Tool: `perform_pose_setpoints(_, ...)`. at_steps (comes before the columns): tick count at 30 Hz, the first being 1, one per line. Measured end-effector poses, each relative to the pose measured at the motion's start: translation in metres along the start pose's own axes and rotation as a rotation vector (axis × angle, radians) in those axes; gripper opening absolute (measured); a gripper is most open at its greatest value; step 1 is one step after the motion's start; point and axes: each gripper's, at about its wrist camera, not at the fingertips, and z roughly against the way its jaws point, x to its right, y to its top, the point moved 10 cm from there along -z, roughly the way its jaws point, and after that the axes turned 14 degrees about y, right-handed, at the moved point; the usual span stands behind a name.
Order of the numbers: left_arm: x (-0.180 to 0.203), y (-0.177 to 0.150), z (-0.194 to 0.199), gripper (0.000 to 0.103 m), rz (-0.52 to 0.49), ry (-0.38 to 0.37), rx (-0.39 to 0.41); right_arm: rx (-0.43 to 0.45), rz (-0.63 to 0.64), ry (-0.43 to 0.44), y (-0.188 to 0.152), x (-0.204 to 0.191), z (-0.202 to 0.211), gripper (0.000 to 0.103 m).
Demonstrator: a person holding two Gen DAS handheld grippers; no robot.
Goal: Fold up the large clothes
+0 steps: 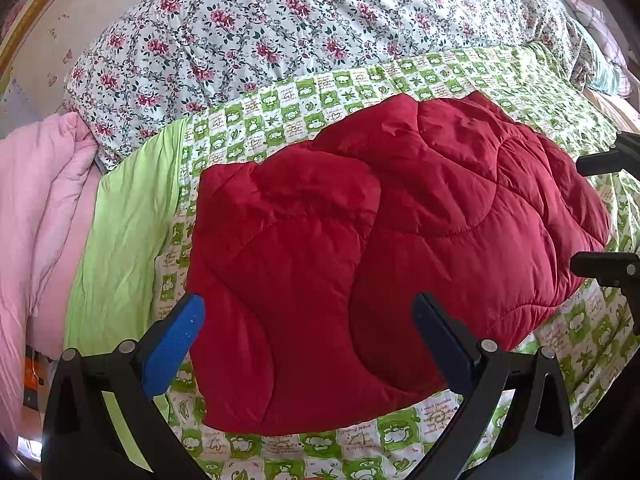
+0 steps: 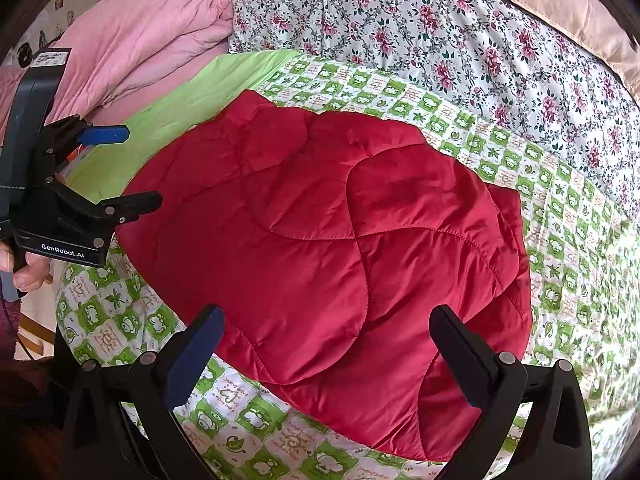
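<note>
The red quilted garment [image 1: 400, 248] lies folded into a thick, roughly rectangular bundle at the centre of both wrist views, resting on the green-and-white patterned sheet [image 1: 280, 116] of the bed. In the left wrist view its long axis runs from the lower left of the frame toward the upper right; in the right wrist view it runs from the upper left toward the lower right. No collar, sleeve or hem can be told apart, so which end is the top cannot be determined.

The left gripper [image 1: 308, 320] hovers over the lower edge of the garment with its jaws spread wide and holding nothing. The right gripper [image 2: 326, 332] is positioned likewise over the near edge, jaws released and empty. At the left edge of the right wrist view, a hand [image 2: 28, 268] holds the left gripper's handle.

A floral quilt [image 1: 280, 20] occupies the upper frame; a pink comforter [image 2: 152, 28] lies at the upper left of the right wrist view
</note>
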Motion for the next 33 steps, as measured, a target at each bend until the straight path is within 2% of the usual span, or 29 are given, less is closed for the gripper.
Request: perform_pose_setpoints(33, -0.0013, 0.0048, 0.0035, 0.103, -0.001, -0.003, 0.009, 0.004, 0.008, 0.005, 0.0048, -0.0040, 0.0028, 0.103)
